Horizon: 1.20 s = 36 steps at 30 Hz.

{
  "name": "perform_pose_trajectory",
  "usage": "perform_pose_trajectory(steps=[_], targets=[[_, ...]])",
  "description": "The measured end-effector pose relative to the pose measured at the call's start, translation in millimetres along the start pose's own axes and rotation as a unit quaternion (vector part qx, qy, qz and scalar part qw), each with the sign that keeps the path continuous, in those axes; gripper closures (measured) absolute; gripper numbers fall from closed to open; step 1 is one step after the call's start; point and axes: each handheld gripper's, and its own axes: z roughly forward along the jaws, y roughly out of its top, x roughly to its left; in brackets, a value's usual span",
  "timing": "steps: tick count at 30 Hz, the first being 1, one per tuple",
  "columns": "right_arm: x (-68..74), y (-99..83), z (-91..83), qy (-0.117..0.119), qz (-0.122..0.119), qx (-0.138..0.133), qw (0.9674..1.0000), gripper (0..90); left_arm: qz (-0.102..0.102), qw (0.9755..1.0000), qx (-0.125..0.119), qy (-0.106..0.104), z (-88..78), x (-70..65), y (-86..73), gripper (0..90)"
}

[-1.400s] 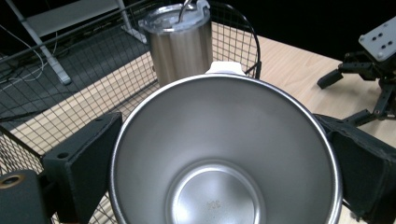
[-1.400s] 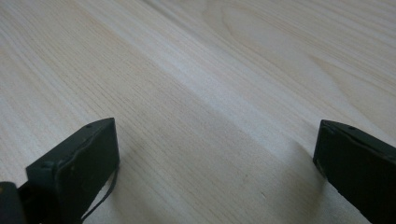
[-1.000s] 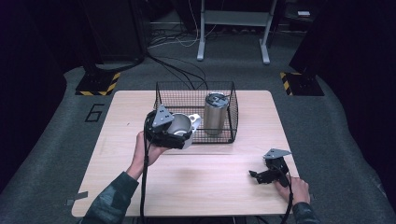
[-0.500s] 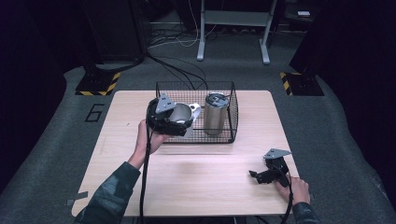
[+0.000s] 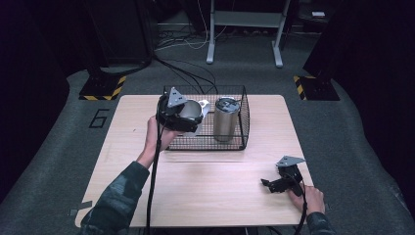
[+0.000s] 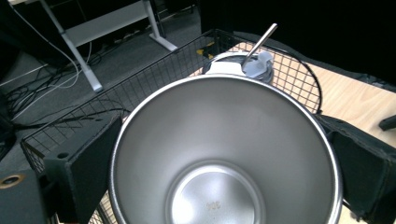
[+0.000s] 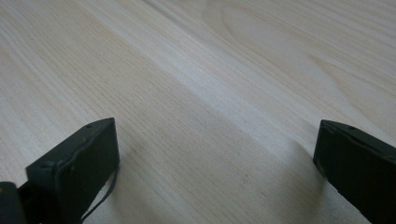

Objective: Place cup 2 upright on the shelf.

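Observation:
My left gripper (image 5: 187, 116) is shut on a bare steel cup (image 5: 191, 111) and holds it over the left part of a black wire basket (image 5: 241, 141). In the left gripper view the cup (image 6: 219, 121) has its empty mouth turned to the camera, with a black jaw pressed against each side. Beyond it a steel tumbler (image 6: 236, 65) with a lid and a metal straw (image 6: 259, 41) stands upright in the basket (image 6: 140, 79). The same tumbler (image 5: 226, 120) is in the basket's right half. My right gripper (image 5: 268, 185) rests open near the table's front right corner, with only bare wood (image 7: 210, 70) between its jaws.
The wooden table (image 5: 215, 196) stretches in front of the basket. A white piece (image 5: 204, 104) shows just behind the cup. On the floor beyond are cables, a desk frame (image 5: 244, 29) and yellow-black striped feet (image 5: 100, 88).
My left gripper has carried the cup away from the person and to the right, from in front of the basket's left corner to over its left part. The right gripper has stayed still.

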Motion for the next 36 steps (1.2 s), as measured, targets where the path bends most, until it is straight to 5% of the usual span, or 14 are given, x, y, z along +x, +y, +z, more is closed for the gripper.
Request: perform_pose_trajectory(steps=[36], targets=[[0.0, 0.0, 0.0, 0.000, 0.000, 0.000, 1.0000, 0.0, -0.034, 0.9973, 0.055, 0.035, 67.2, 29.5, -0.2, 5.9]])
